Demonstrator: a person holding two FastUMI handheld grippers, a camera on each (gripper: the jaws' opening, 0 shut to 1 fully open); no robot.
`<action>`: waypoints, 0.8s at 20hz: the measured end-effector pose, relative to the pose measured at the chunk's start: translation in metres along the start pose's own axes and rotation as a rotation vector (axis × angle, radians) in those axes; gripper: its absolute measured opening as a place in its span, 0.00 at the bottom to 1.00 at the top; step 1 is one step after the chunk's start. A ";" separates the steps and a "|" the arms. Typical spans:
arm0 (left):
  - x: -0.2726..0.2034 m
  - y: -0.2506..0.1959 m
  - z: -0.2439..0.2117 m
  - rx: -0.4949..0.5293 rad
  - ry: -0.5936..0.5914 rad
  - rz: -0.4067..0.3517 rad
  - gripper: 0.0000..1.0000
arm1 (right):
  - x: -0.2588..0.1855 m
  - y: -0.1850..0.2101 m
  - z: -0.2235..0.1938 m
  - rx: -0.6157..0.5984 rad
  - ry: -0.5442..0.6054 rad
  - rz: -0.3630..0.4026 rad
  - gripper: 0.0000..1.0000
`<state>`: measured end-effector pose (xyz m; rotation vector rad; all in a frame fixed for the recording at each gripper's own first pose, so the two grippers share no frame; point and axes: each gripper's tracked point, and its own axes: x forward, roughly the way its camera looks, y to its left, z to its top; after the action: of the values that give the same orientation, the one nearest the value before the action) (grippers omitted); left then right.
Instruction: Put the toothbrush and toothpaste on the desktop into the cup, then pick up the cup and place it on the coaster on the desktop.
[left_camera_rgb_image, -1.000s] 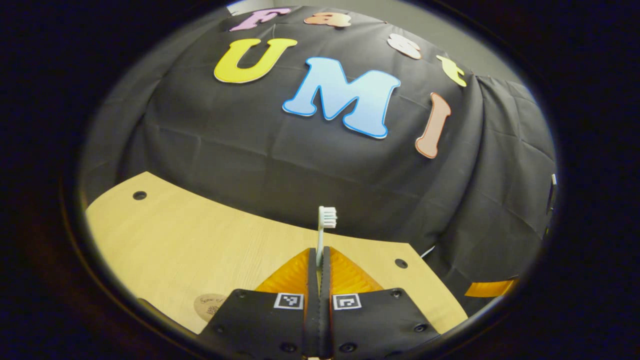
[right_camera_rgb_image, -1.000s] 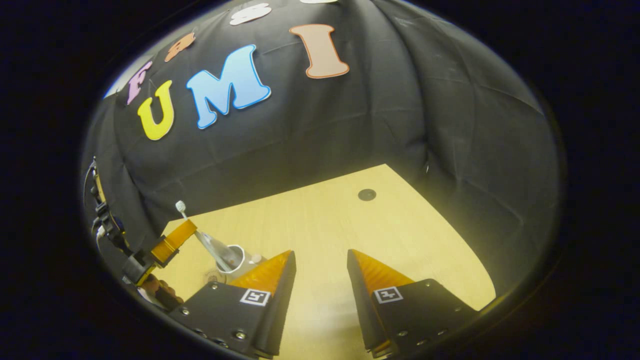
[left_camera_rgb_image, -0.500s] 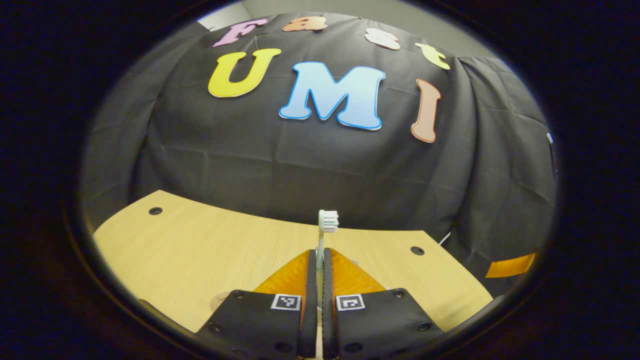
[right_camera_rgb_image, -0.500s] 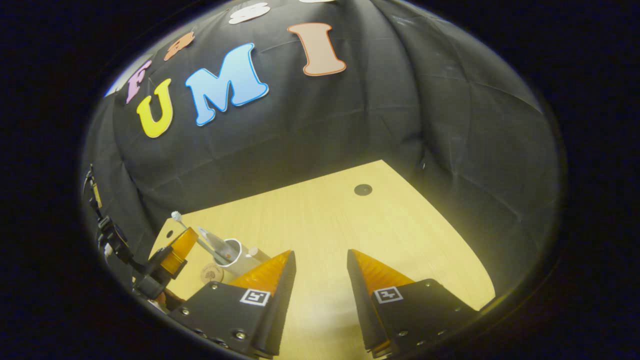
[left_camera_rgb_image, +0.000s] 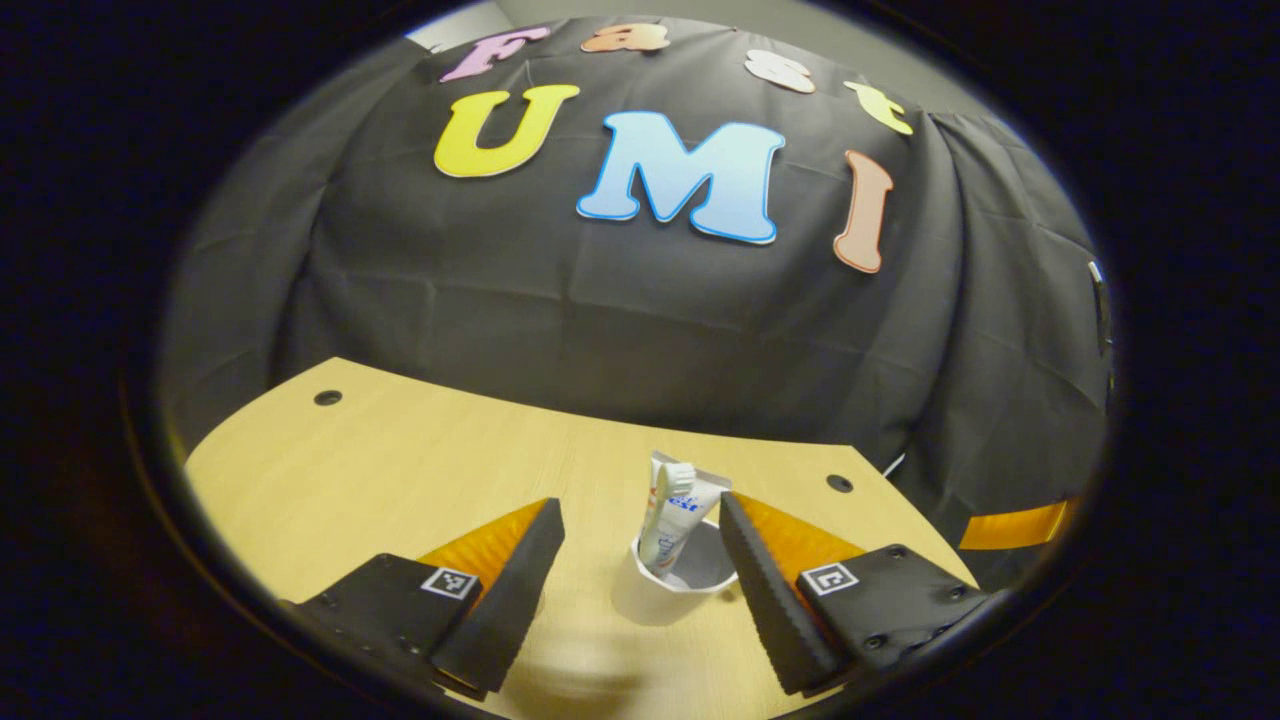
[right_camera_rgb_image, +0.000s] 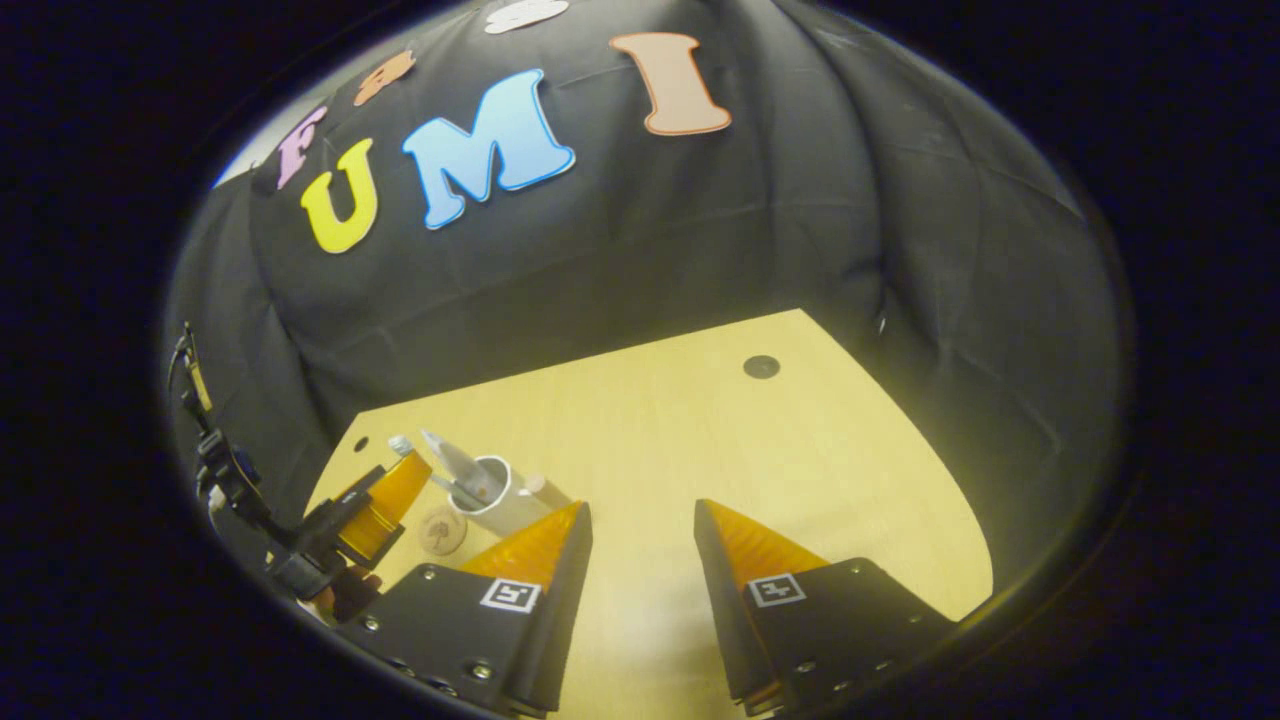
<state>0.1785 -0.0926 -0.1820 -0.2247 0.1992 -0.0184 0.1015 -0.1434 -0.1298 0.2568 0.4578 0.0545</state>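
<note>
A white cup (left_camera_rgb_image: 672, 580) stands on the wooden desktop (left_camera_rgb_image: 400, 470), just beyond and between my left gripper's fingers. In it stand a toothpaste tube (left_camera_rgb_image: 672, 520) and a toothbrush (left_camera_rgb_image: 679, 474), bristles up. My left gripper (left_camera_rgb_image: 640, 508) is open and touches neither. In the right gripper view the cup (right_camera_rgb_image: 492, 492) sits at the far left with the toothpaste tube (right_camera_rgb_image: 452, 462) and the toothbrush (right_camera_rgb_image: 402, 445) leaning out of it. The round brown coaster (right_camera_rgb_image: 441, 530) lies just in front of the cup. The left gripper (right_camera_rgb_image: 385, 495) hovers beside the cup. My right gripper (right_camera_rgb_image: 640, 508) is open over bare desktop.
Black cloth walls close off the desktop's (right_camera_rgb_image: 700, 440) back and sides. Small dark holes (left_camera_rgb_image: 327, 397) (right_camera_rgb_image: 761, 366) mark the desktop near its far corners. A hand (right_camera_rgb_image: 345, 592) holds the left gripper at the lower left of the right gripper view.
My left gripper was shut on the toothbrush; it has opened and let it go into the cup beside the toothpaste. The right gripper has shifted only slightly and stays open.
</note>
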 end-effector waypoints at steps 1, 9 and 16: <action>-0.003 0.002 -0.001 0.007 0.007 0.003 0.98 | 0.003 0.005 0.000 -0.025 0.009 0.017 0.60; -0.041 0.027 0.005 0.011 0.042 0.022 0.98 | 0.032 0.044 -0.011 -0.329 0.132 0.182 0.60; -0.078 0.069 0.008 -0.005 0.066 0.078 0.98 | 0.062 0.068 -0.022 -0.558 0.243 0.279 0.60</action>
<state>0.1032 -0.0205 -0.1751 -0.2216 0.2737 0.0520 0.1480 -0.0655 -0.1580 -0.2405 0.6258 0.4833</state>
